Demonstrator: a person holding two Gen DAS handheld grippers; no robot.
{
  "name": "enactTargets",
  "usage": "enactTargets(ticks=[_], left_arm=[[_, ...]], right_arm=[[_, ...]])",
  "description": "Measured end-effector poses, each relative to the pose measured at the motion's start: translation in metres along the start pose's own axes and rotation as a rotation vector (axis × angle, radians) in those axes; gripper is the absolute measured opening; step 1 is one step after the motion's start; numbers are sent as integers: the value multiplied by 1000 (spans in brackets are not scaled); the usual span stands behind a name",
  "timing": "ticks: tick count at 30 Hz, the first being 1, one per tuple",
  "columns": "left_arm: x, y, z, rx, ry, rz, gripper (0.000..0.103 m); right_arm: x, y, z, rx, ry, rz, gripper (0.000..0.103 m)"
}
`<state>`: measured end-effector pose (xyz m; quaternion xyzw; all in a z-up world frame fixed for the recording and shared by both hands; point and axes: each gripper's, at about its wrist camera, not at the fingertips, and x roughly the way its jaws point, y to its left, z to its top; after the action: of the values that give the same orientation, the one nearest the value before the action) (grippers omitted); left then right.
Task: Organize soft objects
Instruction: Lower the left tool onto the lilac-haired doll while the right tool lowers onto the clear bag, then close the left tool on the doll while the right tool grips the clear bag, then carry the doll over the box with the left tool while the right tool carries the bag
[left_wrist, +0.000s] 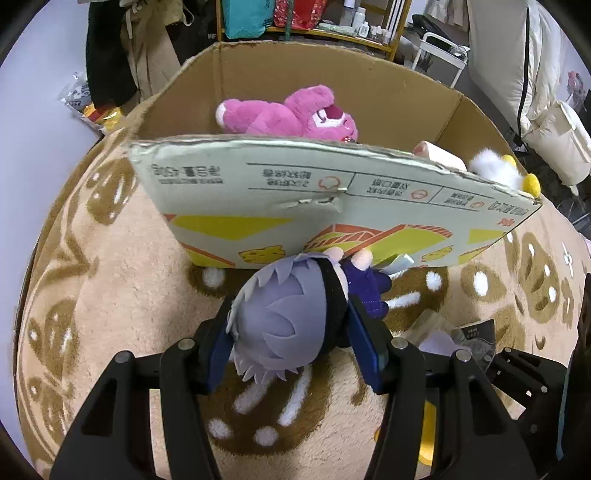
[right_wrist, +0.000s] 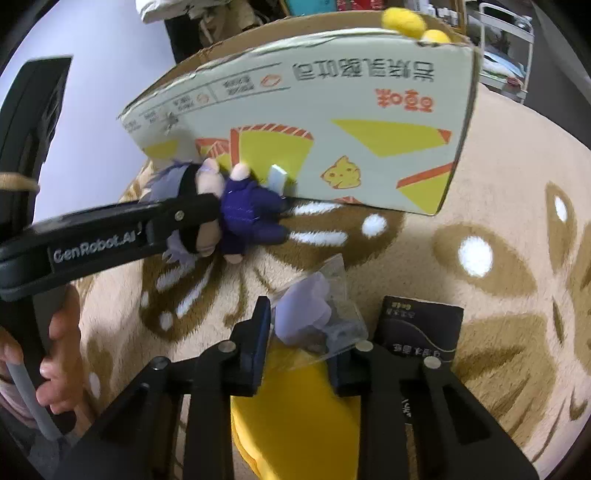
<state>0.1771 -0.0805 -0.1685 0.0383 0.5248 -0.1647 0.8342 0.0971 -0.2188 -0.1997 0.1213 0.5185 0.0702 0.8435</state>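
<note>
My left gripper (left_wrist: 291, 321) is shut on the head of a small plush doll (left_wrist: 291, 317) with grey hair and a dark purple outfit, held just above the rug in front of the cardboard box (left_wrist: 332, 192). The doll also shows in the right wrist view (right_wrist: 236, 206), gripped by the left gripper (right_wrist: 192, 218). Inside the box lie a pink plush bear (left_wrist: 295, 114) and a white and yellow plush (left_wrist: 498, 170). My right gripper (right_wrist: 299, 332) is closed on a clear plastic packet (right_wrist: 321, 321) holding a pale purple item, above a yellow object (right_wrist: 295, 417).
A beige and brown patterned rug (left_wrist: 129, 277) covers the floor. A black card packet (right_wrist: 421, 328) lies on the rug right of my right gripper. Shelves, hanging clothes and a white bedding pile (left_wrist: 535, 92) stand behind the box.
</note>
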Motion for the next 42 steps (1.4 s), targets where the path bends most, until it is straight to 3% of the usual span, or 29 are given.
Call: enactTargets(ticks=[4,10,15,20,30,42], left_arm=[[-15,3,-4,-1,-35,25,56],[-46,1,-13,2,-120,63,56],[-60,1,-16,14,-152,107,56],[-71,0,-18,9,-179,107,56],[-96,-2,-29,36,-242,140,56],[-158,0,-43,-3,-488,214,56]], right_arm=[[-9,2,2,-6,-46,2,16],[-21,0,2,-1,-106,-5,16],[-33,5,1,-3,-154,-14,16],[-45,-8,5,-16,-199,-27,16],[-77,4,6,-58,-301,-13,16],[-138,26,-1,-117,-493,-29,16]])
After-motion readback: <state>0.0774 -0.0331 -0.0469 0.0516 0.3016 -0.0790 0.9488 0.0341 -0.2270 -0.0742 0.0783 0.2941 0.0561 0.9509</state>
